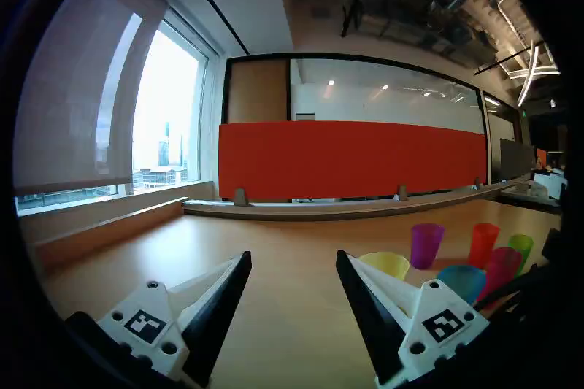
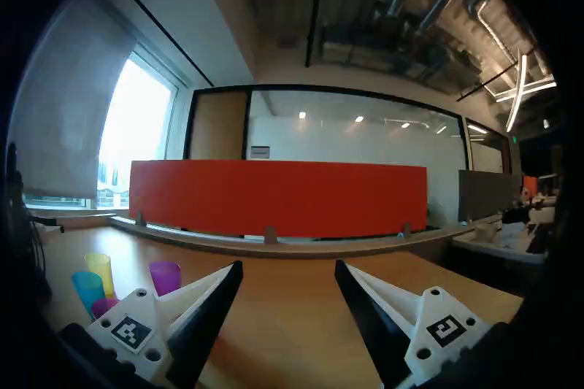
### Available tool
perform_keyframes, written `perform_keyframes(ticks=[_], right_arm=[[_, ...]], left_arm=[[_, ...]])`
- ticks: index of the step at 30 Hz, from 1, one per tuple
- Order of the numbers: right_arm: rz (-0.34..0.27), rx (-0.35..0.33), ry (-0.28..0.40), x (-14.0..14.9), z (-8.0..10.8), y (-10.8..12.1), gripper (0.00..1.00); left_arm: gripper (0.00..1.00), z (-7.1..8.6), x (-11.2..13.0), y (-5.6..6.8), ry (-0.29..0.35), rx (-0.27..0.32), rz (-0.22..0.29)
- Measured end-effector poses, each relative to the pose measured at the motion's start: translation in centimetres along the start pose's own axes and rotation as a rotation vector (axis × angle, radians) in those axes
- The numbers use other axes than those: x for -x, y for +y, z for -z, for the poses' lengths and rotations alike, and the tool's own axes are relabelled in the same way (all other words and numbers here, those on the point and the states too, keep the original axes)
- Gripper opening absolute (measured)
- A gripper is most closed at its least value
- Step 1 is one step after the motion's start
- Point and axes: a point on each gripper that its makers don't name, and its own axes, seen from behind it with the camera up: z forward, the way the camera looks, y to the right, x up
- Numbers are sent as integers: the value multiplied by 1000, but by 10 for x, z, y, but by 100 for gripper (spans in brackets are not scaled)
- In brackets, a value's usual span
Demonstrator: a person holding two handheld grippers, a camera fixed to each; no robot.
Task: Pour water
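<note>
Left gripper view: left tongs (image 1: 293,255) agape, empty — coloured cups (image 1: 461,283) nearby; right tongs (image 2: 287,263) likewise, red divider (image 2: 277,198) ahead.

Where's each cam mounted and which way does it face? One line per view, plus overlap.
Left gripper view: rides the left gripper, looking out between its open jaws over the wooden desk at the long red divider panel; purple plastic cup at right.
Right gripper view: rides the right gripper, jaws open too, facing likewise; that cup at left.
Shared: desk, panel, cup, bright window.
</note>
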Motion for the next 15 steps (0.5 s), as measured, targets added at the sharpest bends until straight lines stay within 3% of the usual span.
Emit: perform_keyframes(ticks=[15], right_arm=[[-27,9,-45,34,-4,5,98]], left_arm=[[85,0,0,0,0,0,0]])
